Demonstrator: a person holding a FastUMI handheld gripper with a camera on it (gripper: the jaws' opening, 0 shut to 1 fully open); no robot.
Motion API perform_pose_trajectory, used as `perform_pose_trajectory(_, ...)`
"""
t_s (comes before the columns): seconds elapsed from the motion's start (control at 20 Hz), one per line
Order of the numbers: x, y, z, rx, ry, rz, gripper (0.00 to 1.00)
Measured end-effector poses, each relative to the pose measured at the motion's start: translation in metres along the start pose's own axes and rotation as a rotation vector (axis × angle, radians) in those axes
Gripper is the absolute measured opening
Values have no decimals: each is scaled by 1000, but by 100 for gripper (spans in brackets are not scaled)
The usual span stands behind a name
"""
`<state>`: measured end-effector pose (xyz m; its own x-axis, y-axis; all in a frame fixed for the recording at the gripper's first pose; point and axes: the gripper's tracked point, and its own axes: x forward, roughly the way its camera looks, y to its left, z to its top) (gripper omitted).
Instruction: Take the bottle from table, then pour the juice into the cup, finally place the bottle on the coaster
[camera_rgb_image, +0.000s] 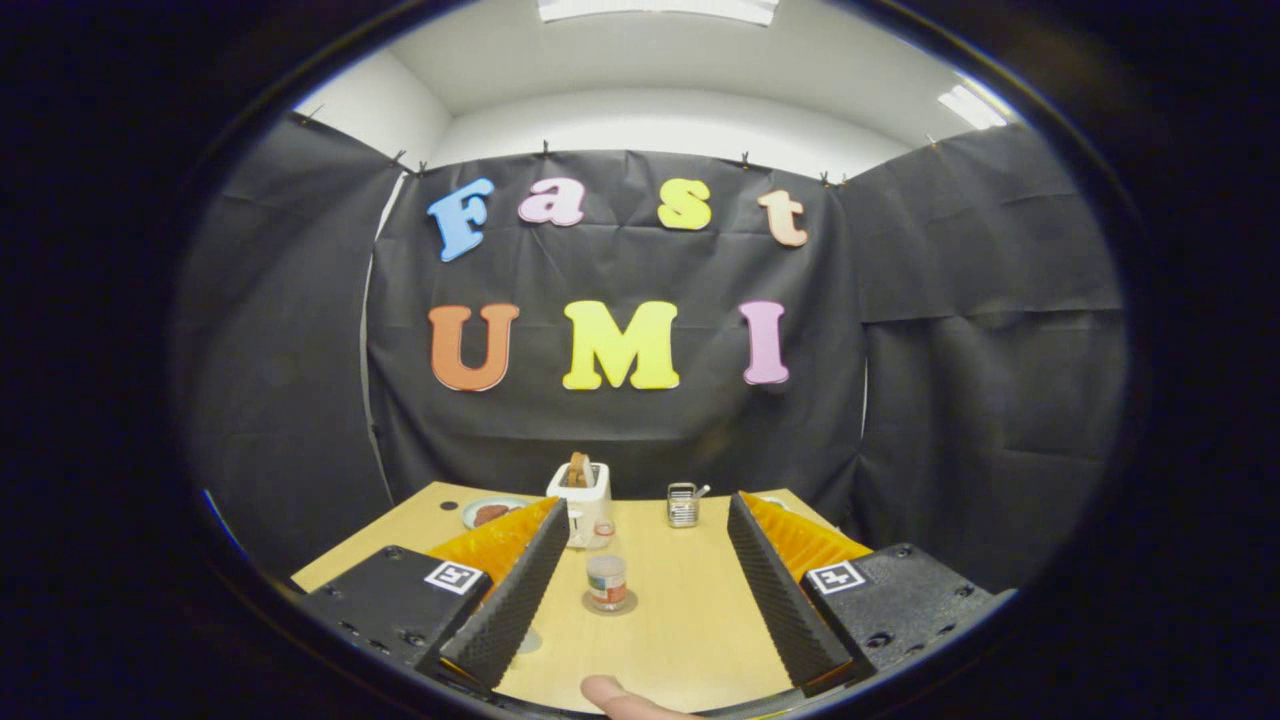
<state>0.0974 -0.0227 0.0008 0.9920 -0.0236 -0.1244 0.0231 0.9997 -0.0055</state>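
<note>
Gripper (647, 545) released, hovering over bench (690, 620); small bottle (606, 581) between fingers, standing on coaster (628, 605) already. Risk: tipping bottle through off-centre closing.

Table (690, 640): toaster (580, 500), plate (478, 510), bottle (606, 582).

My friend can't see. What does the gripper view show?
The gripper is open above a wooden table, with a small bottle on a round coaster standing between its fingers. Beyond it are a toaster, a plate and a metal cup.
</note>
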Motion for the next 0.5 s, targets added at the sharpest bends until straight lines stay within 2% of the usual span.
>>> perform_pose_trajectory(0.15,-17,-7,-8,14,30,23,100)
perform_pose_trajectory(0.25,-25,-20,-11,-14,45,0,100)
perform_pose_trajectory(0.5,-43,-30,11,28,10,38,100)
